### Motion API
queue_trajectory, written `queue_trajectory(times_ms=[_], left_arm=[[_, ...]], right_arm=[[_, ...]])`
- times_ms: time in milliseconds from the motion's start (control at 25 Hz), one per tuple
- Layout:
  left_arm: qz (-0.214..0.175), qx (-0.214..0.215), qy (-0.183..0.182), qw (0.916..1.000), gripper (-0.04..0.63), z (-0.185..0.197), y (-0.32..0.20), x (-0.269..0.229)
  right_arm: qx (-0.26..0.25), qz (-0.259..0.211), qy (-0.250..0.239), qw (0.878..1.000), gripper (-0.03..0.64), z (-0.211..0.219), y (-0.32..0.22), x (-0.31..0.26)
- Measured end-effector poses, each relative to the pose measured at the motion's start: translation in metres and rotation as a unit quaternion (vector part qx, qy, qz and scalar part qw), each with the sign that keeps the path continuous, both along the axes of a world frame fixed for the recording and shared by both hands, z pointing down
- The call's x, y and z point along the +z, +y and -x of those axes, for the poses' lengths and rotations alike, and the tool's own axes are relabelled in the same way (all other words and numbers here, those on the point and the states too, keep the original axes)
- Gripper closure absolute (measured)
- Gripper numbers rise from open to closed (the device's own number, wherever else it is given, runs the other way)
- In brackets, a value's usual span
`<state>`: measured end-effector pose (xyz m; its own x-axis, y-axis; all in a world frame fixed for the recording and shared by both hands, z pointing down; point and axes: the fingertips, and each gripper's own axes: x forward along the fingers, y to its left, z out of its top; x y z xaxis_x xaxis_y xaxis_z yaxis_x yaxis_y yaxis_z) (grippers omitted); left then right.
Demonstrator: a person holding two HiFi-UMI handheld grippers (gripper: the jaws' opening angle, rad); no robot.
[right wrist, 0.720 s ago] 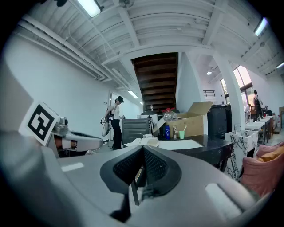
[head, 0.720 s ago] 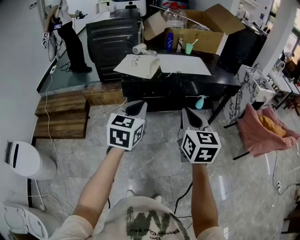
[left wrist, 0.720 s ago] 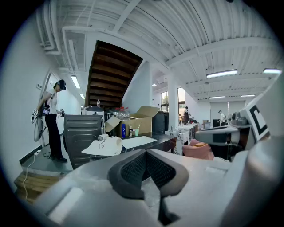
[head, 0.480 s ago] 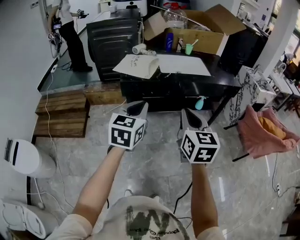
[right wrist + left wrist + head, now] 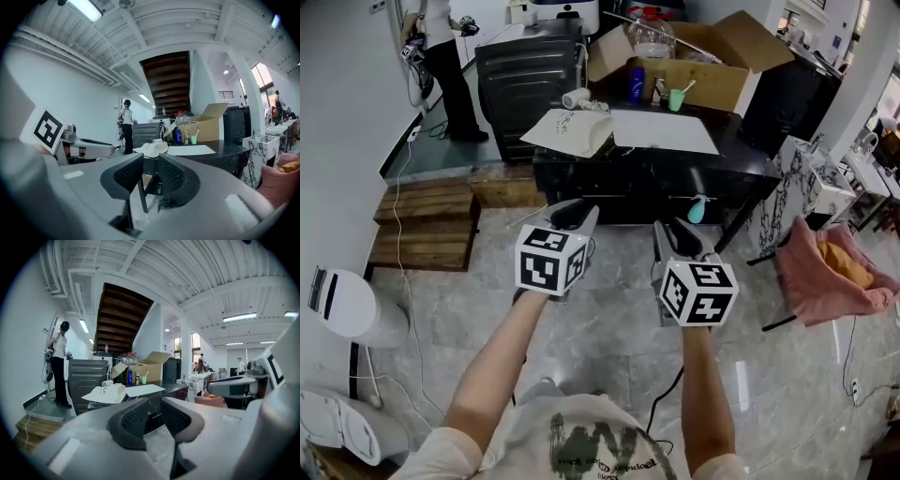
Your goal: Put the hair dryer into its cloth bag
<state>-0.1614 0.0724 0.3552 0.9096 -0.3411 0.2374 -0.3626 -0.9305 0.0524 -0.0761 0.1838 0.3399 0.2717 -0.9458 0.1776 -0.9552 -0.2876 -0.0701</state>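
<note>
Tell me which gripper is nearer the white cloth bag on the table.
Left. The left gripper sits almost straight below the cloth bag in the head view, short of the table; the right gripper is farther off to its right.

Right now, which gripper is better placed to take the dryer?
Left, probably: the left gripper stands straight before the dryer and bag; the right gripper stands further right. Both are empty.

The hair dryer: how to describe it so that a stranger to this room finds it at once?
Find the long black table ahead, with an open cardboard box at its far side. At its left end lies a pale cloth bag; the hair dryer lies just behind it. It is white with a round barrel, unlike the flat bag.
</note>
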Motion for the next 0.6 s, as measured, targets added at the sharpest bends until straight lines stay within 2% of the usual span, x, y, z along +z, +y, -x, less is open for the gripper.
queue_trajectory(times_ms=[160,400,600], left_arm=[[0.015,-0.010,0.006,0.9998,0.485,-0.004,0.002,0.002],[0.009,-0.019,0.007,0.9998,0.453,-0.014,-0.006,-0.002],[0.015,-0.022,0.001,0.9996,0.386,-0.024,-0.031,0.006]], right_arm=[[-0.008,-0.001,-0.005,1.000,0.495,-0.007,0.003,0.002],[-0.024,0.000,-0.011,1.000,0.468,-0.018,-0.006,0.004],[-0.036,0.001,-0.015,0.999,0.454,-0.024,-0.030,0.008]])
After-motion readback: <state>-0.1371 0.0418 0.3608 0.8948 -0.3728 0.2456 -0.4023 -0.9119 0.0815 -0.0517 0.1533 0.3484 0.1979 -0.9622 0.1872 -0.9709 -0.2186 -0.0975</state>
